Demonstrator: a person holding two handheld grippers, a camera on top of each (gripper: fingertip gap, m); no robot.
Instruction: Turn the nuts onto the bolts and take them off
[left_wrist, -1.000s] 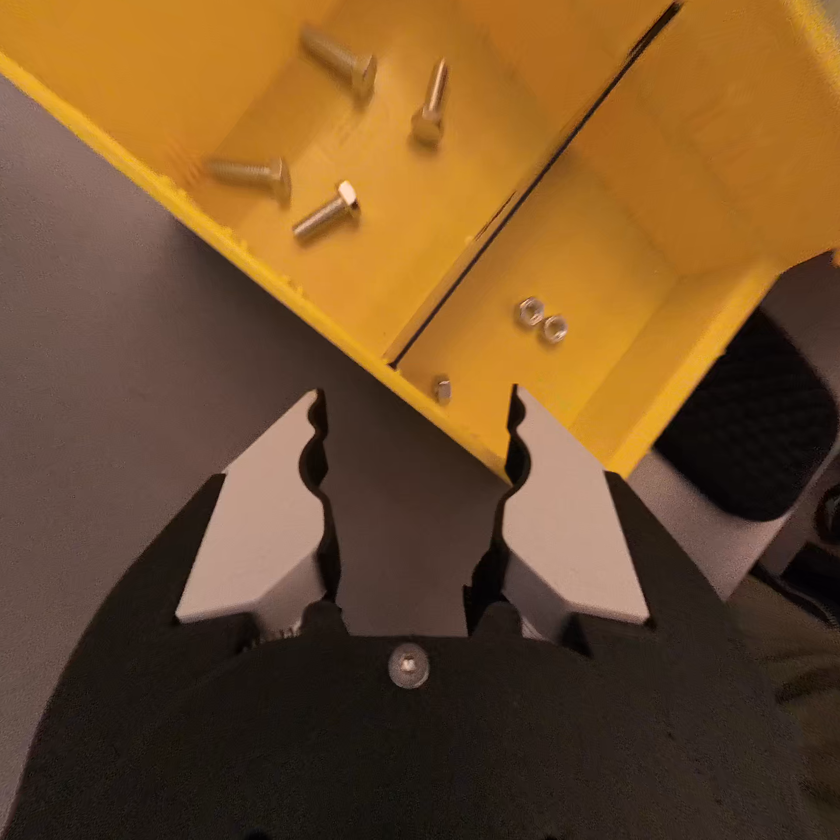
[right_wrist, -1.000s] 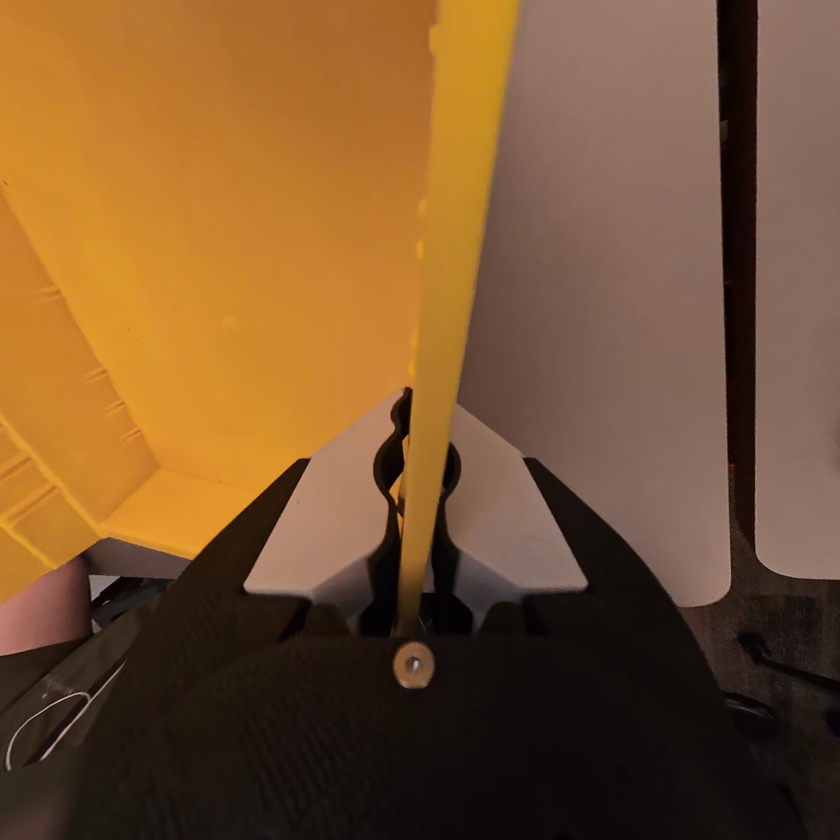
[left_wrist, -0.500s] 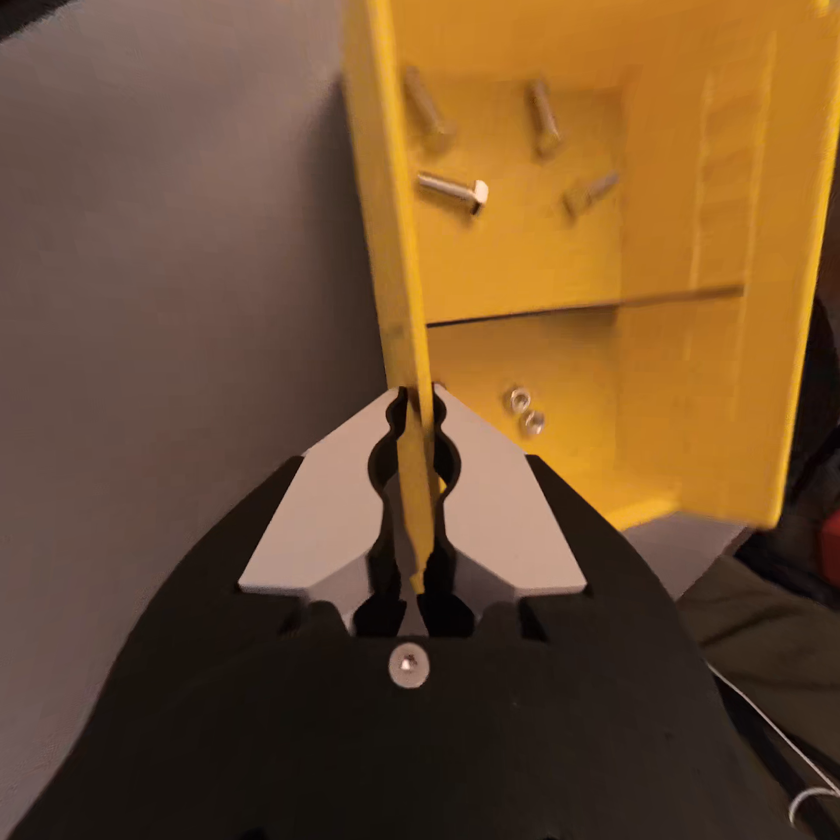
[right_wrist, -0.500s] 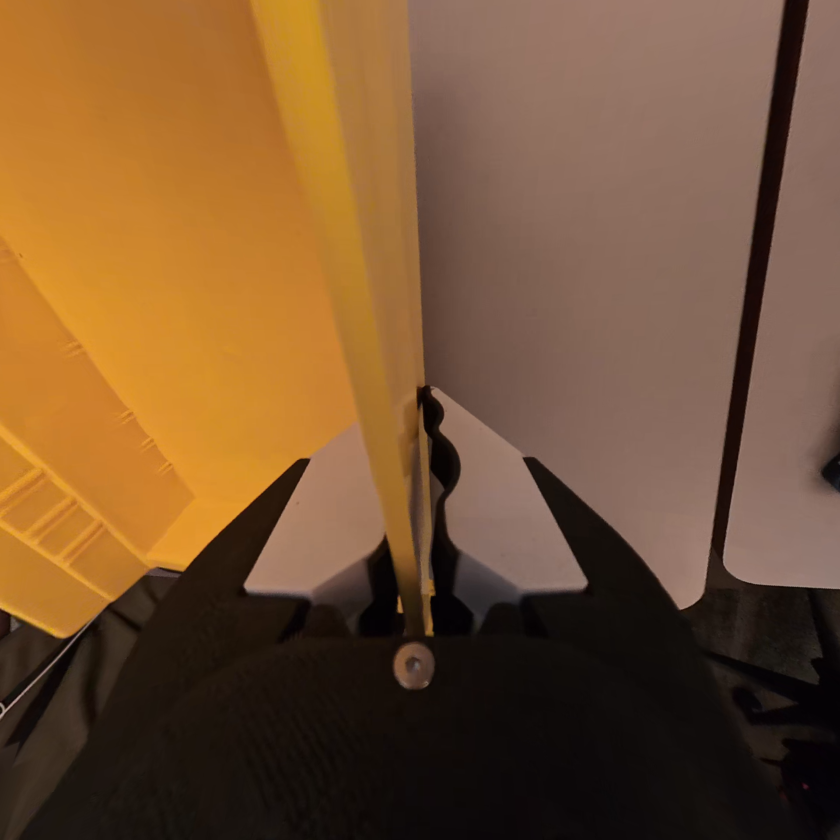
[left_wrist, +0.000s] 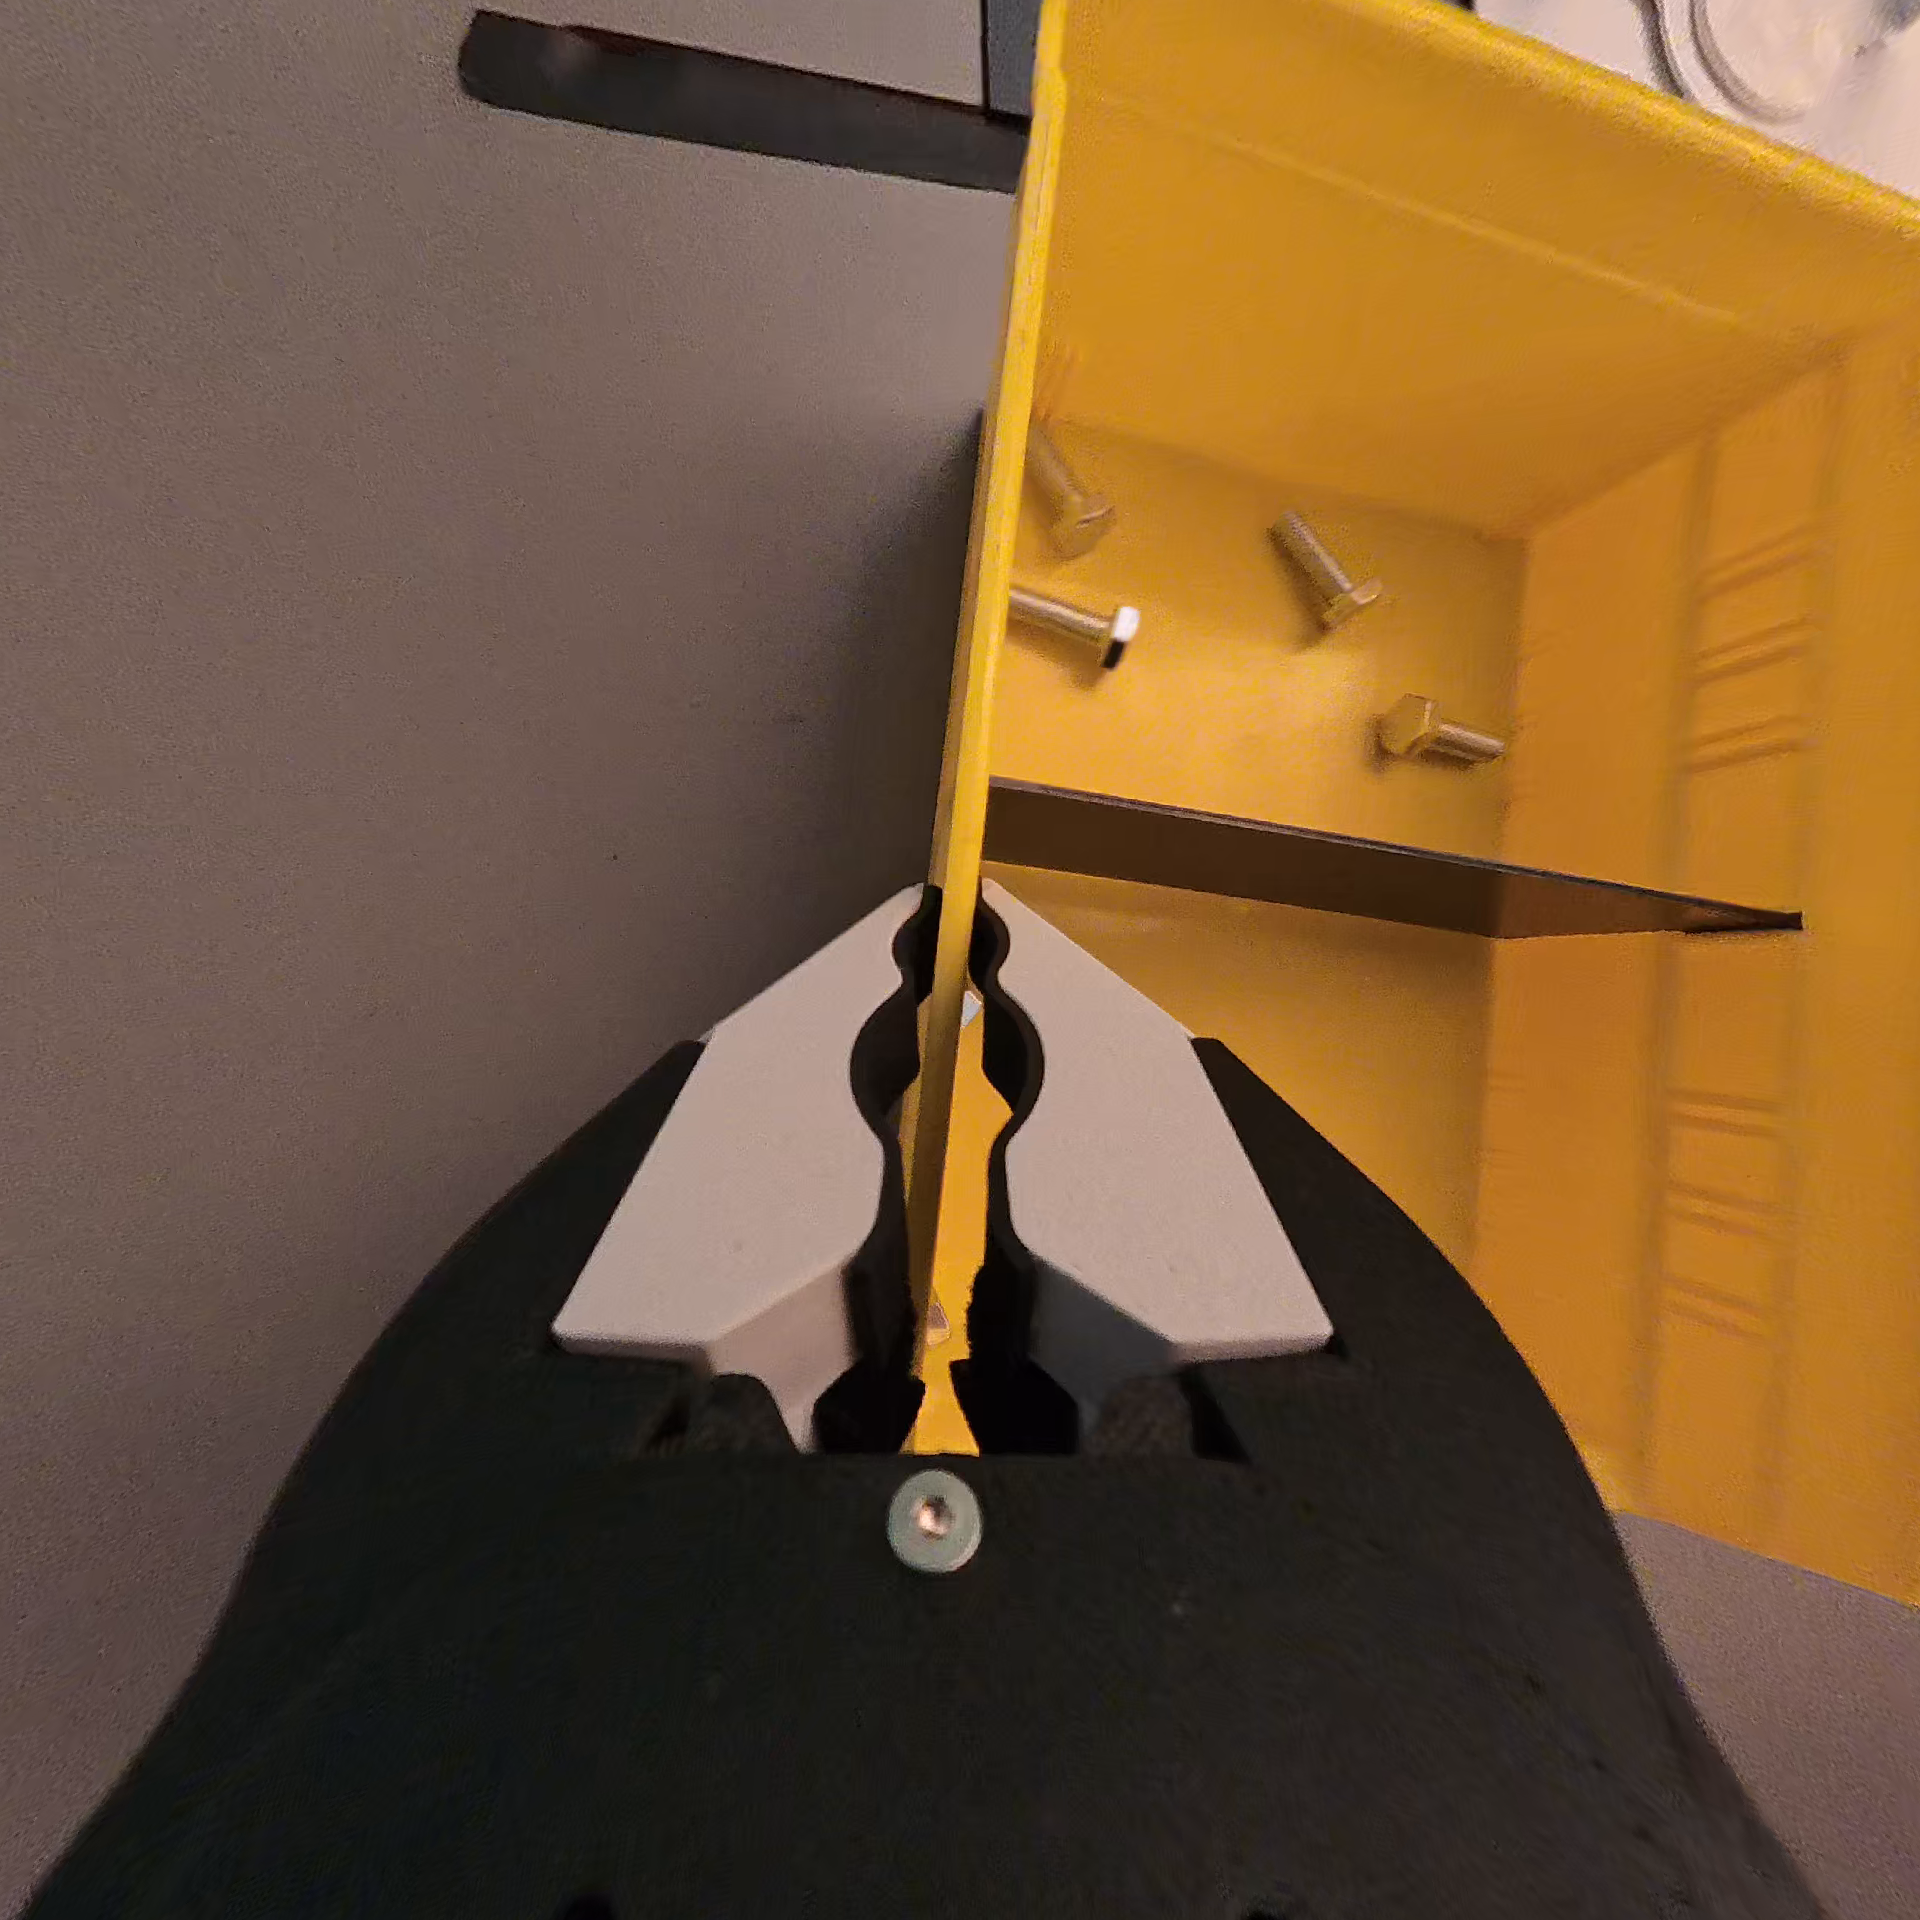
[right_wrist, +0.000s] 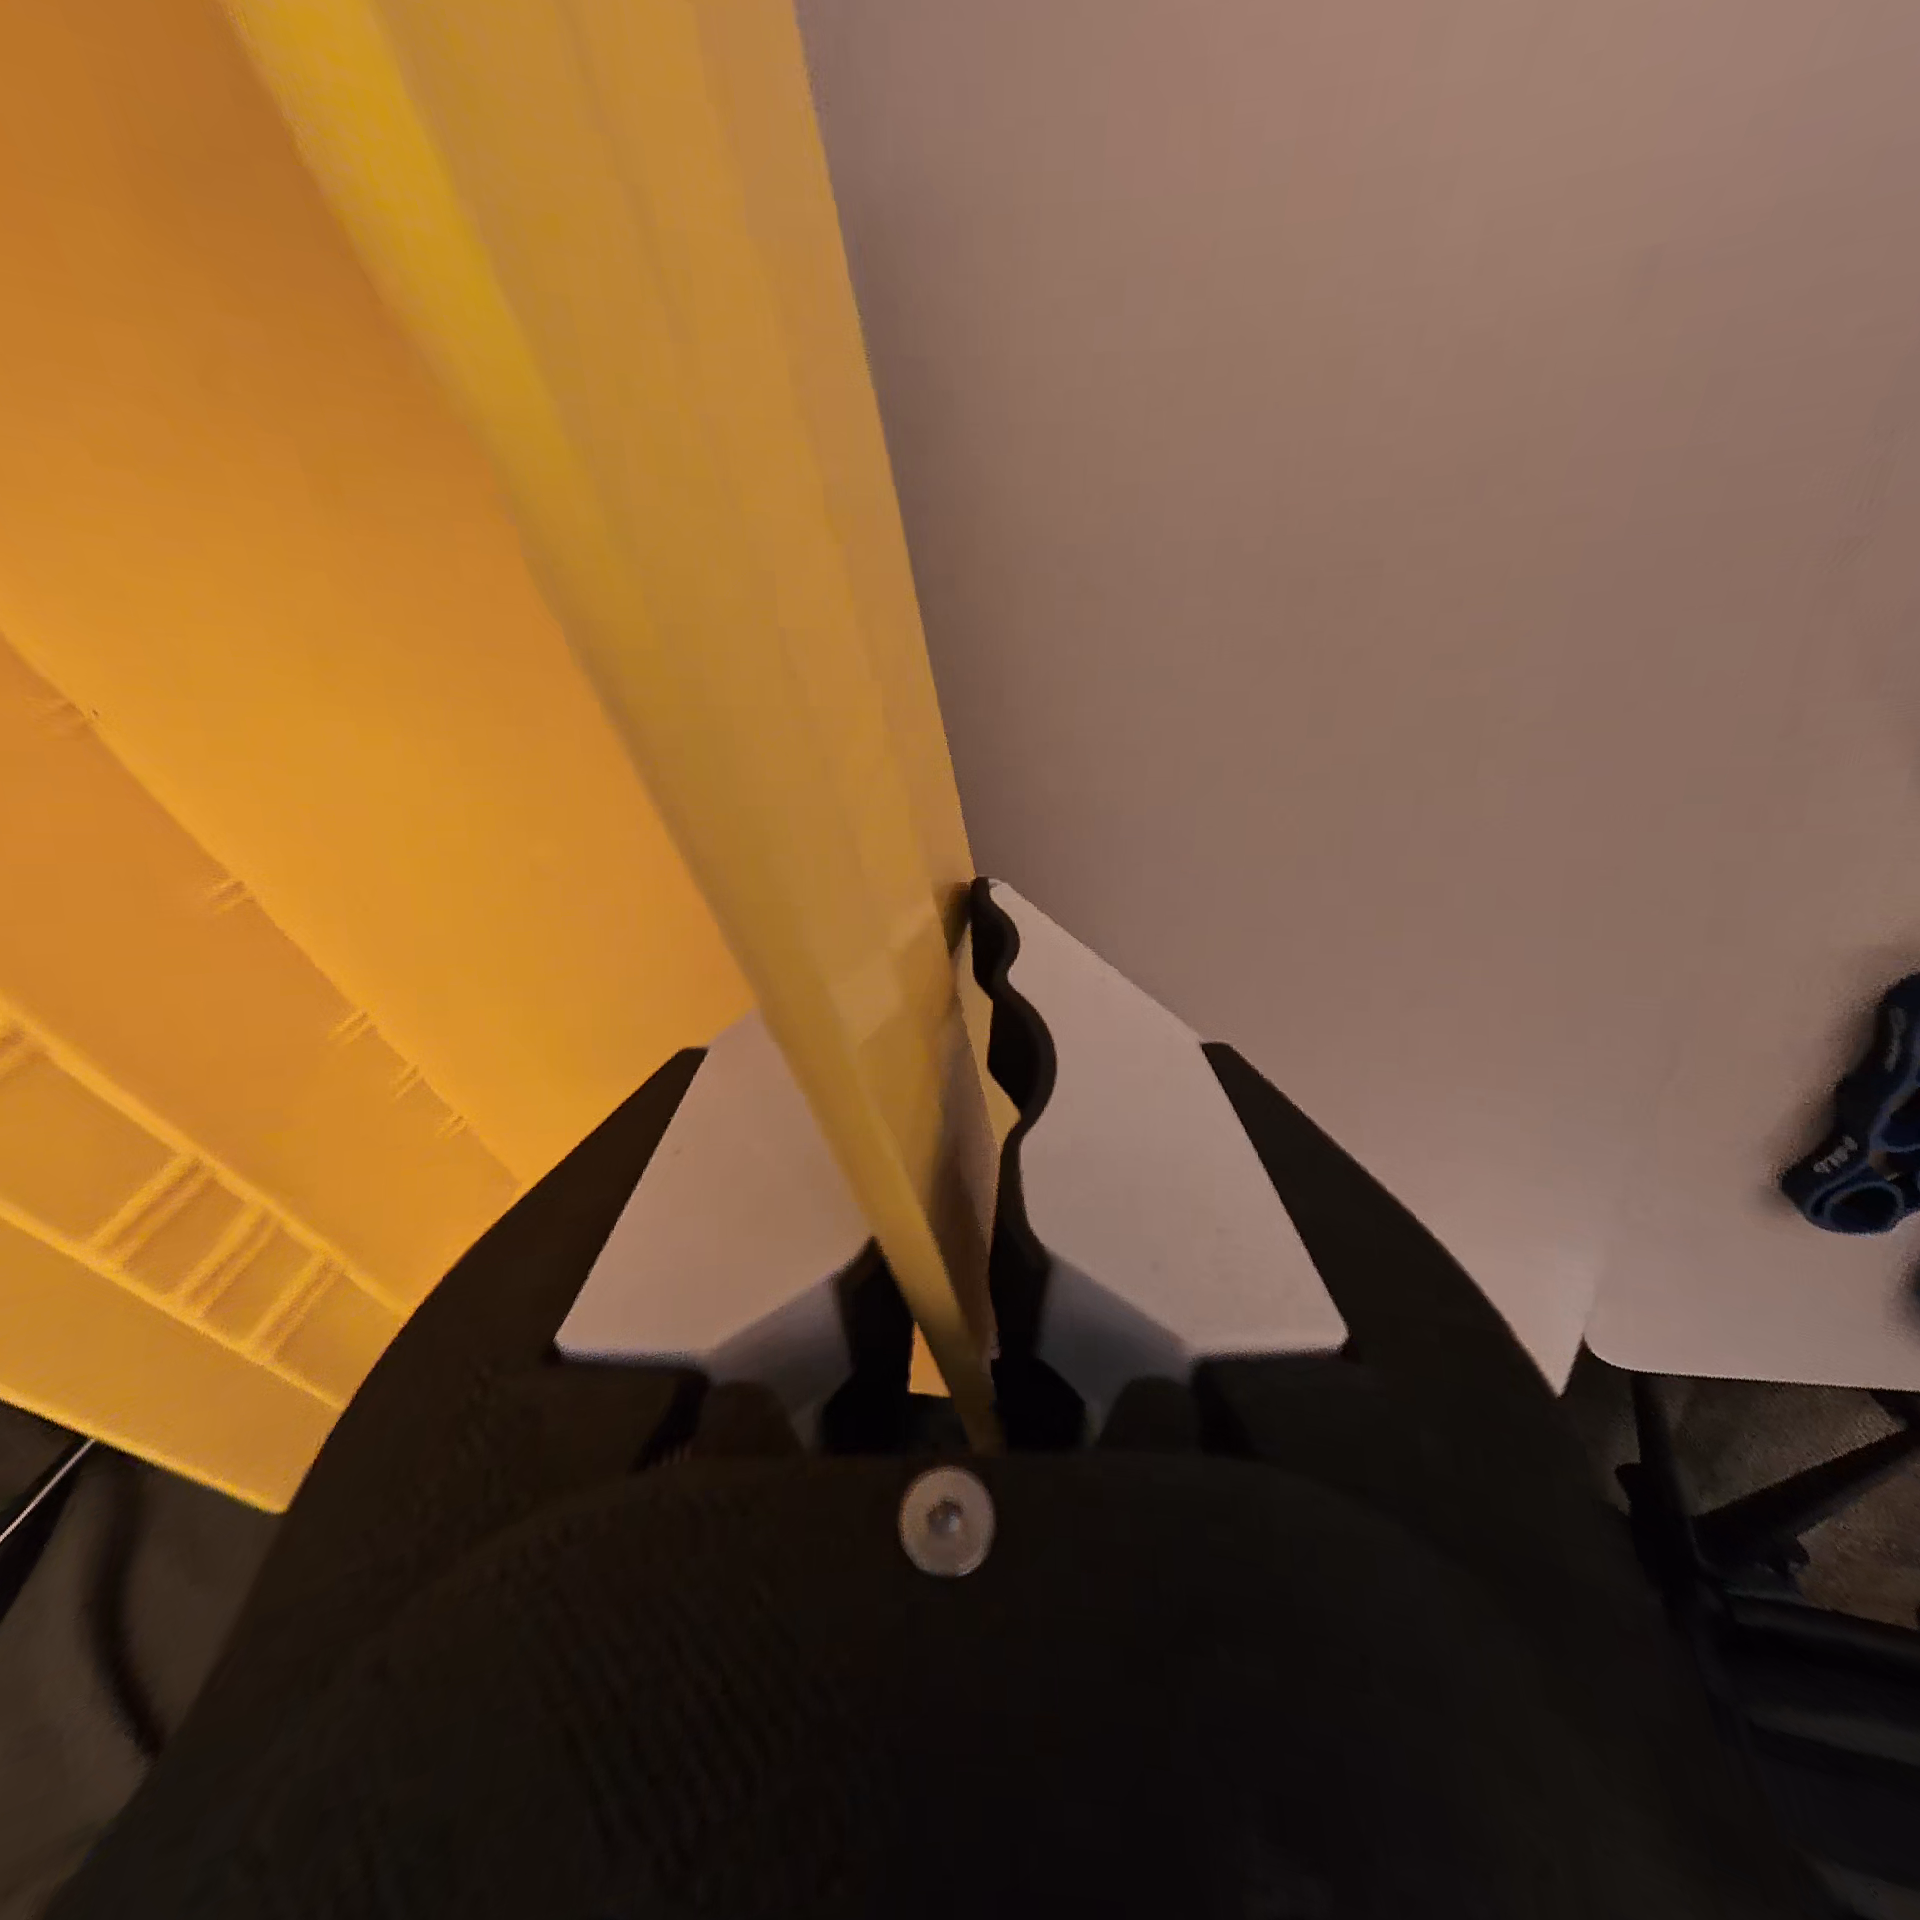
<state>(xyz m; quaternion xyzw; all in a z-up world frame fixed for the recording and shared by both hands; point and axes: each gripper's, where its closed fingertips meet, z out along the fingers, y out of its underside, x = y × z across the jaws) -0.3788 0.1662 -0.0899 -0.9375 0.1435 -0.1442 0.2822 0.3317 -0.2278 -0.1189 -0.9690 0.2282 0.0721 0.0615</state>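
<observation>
A yellow plastic bin (left_wrist: 1299, 312) with a dark divider (left_wrist: 1351, 868) fills the right of the left wrist view. Several metal bolts (left_wrist: 1075, 634) lie in its far compartment. The near compartment's floor is hidden behind my fingers, so no nuts show. My left gripper (left_wrist: 948, 904) is shut on the bin's left wall (left_wrist: 1003, 540). In the right wrist view my right gripper (right_wrist: 961, 894) is shut on the bin's other wall (right_wrist: 623, 520), with the bin's outside (right_wrist: 208, 623) at the left.
The grey table (left_wrist: 468, 623) lies under and left of the bin, with a dark gap (left_wrist: 727, 104) at its far edge. In the right wrist view the white table (right_wrist: 1403, 520) spreads to the right, and a blue and black object (right_wrist: 1860, 1132) sits near its right edge. Tip to tip, the grippers are about 80 cm apart.
My left gripper went from open in front of the bin to shut on its wall. The bin has swung and moved in both views, with the right gripper still shut on it.
</observation>
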